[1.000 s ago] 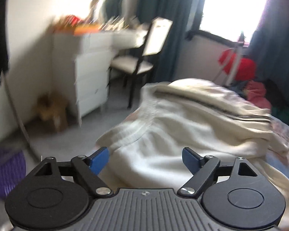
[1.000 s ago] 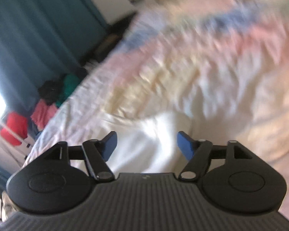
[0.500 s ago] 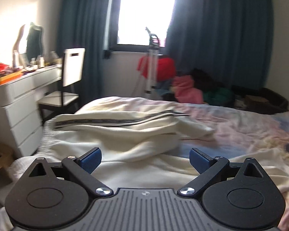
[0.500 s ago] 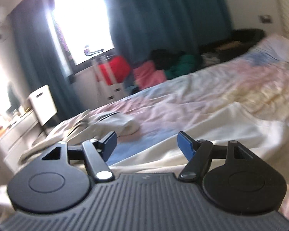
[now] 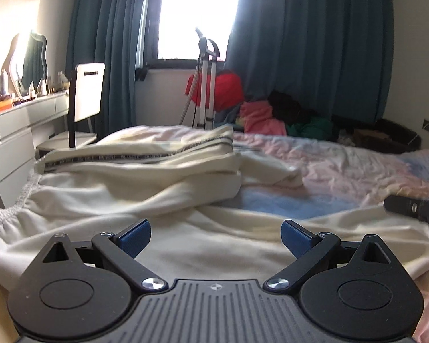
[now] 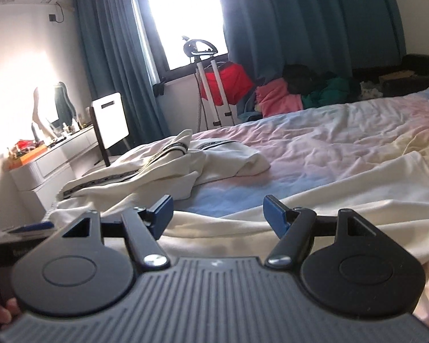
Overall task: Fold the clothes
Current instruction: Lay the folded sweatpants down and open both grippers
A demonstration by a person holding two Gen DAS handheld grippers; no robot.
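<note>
Both grippers, left gripper (image 5: 216, 237) and right gripper (image 6: 218, 213), hovering wide open, holding nothing (2 empty); cream garment (image 5: 214, 245) lying directly beneath, long axis running left-right.

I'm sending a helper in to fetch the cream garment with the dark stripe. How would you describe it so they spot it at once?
Start at the bed with the pastel pink and blue cover. On its side nearest the white dresser lies a folded cream garment. A dark patterned band runs along it, which the plain cream cloth spread in front lacks.
</note>
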